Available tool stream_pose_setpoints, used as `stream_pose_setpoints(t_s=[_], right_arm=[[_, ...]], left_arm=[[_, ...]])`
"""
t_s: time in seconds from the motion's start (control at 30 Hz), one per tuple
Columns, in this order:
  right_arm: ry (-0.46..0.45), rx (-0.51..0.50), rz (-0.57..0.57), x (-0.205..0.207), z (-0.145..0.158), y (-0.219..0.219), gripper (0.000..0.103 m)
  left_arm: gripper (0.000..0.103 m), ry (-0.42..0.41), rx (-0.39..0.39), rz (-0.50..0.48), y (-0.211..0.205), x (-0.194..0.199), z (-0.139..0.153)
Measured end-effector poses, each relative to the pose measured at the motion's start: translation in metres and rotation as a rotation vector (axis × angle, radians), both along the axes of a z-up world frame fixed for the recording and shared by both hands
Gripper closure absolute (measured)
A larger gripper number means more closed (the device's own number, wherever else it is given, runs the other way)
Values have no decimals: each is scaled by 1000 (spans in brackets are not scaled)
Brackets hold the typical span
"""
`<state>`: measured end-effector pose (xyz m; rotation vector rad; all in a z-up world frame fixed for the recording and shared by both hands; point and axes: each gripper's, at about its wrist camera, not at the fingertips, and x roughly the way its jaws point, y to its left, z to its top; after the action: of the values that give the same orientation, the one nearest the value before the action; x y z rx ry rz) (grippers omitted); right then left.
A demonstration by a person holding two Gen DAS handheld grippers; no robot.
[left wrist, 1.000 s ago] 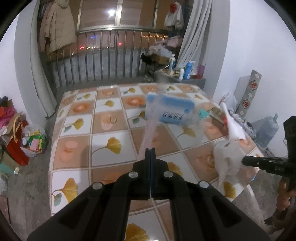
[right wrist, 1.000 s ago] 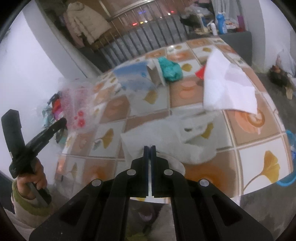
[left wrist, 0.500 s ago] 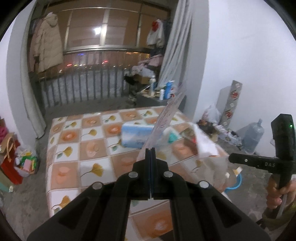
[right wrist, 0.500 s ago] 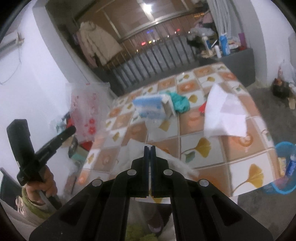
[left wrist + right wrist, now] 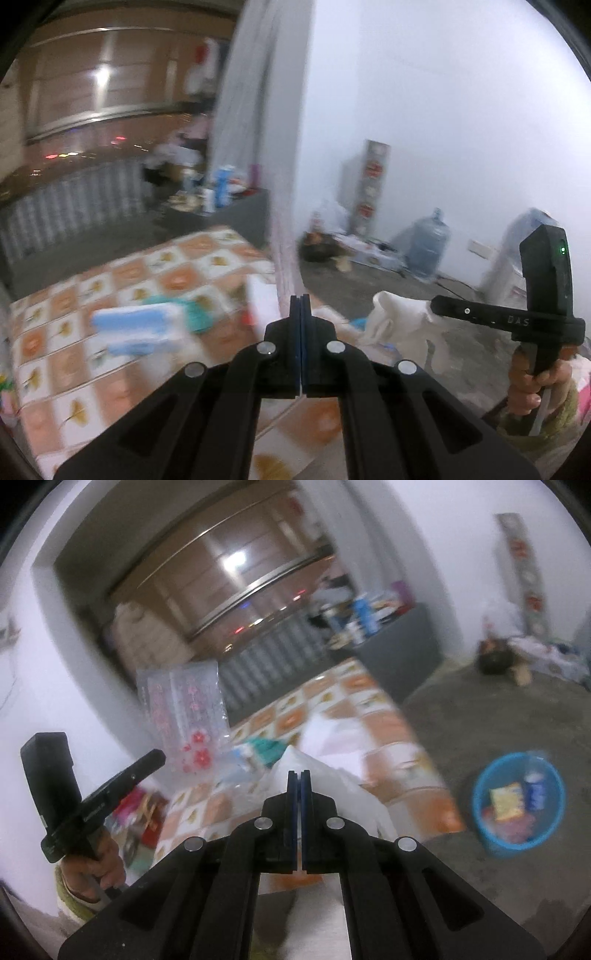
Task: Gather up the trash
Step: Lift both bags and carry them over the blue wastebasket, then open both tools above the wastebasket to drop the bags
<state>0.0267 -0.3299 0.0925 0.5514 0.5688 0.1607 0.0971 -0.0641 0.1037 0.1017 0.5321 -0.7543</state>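
My left gripper (image 5: pixel 300 297) is shut on a clear plastic bag printed with red flowers (image 5: pixel 181 716). In the left wrist view that bag shows edge-on as a thin translucent strip (image 5: pixel 284 221) rising from the pads. My right gripper (image 5: pixel 299 773) is shut on a crumpled white plastic bag (image 5: pixel 332 790), which hangs from its tip in the left wrist view (image 5: pixel 399 325). Both grippers are held up in the air off the table's near corner. A blue bin (image 5: pixel 480 834) with wrappers in it stands on the floor to the right.
The table wears a tile-patterned cloth (image 5: pixel 74 369). On it lie a blue tissue pack (image 5: pixel 136 328), a teal rag (image 5: pixel 195 314) and a white sheet (image 5: pixel 262 299). A water jug (image 5: pixel 428 247) and clutter stand by the white wall. A hand (image 5: pixel 532 384) grips the right handle.
Both grippers rose from the table and swung right with their bags still held. The views now take in the wall, the bare floor and the blue bin.
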Motion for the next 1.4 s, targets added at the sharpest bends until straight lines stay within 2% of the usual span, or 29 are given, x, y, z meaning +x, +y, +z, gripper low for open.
stream_pose_setpoints(t_s=[0.27, 0.4, 0.63, 0.77, 0.83, 0.9, 0.93, 0.97, 1.03, 1.07, 1.13, 1.3, 1.4], right_arm=[[72, 36, -263, -21, -35, -95, 103], [124, 93, -342, -17, -62, -136, 103], [237, 165, -414, 4, -120, -185, 103], [297, 188, -440, 17, -152, -205, 103], [321, 196, -453, 26, -169, -214, 98], [361, 212, -468, 35, -187, -223, 89], [385, 223, -471, 39, -195, -226, 70], [419, 236, -479, 43, -204, -230, 60], [452, 256, -492, 42, -210, -232, 60], [448, 264, -493, 39, -209, -231, 60], [434, 263, -503, 32, -204, -228, 50], [427, 235, -509, 21, -192, -218, 45], [420, 208, -513, 16, -178, -210, 37]], left_arm=[[103, 80, 73, -227, -139, 28, -25], [103, 132, 133, -312, -209, 44, -49], [103, 275, 266, -373, -310, 83, -117], [103, 297, 340, -380, -346, 96, -149], [102, 300, 369, -393, -362, 101, -162], [93, 309, 399, -398, -377, 106, -178], [78, 312, 419, -393, -383, 108, -185], [68, 311, 429, -385, -385, 109, -188], [64, 311, 425, -378, -388, 110, -191], [56, 319, 412, -380, -386, 109, -190], [48, 321, 380, -370, -376, 108, -185], [39, 301, 349, -355, -355, 101, -169], [30, 285, 303, -348, -334, 93, -149]])
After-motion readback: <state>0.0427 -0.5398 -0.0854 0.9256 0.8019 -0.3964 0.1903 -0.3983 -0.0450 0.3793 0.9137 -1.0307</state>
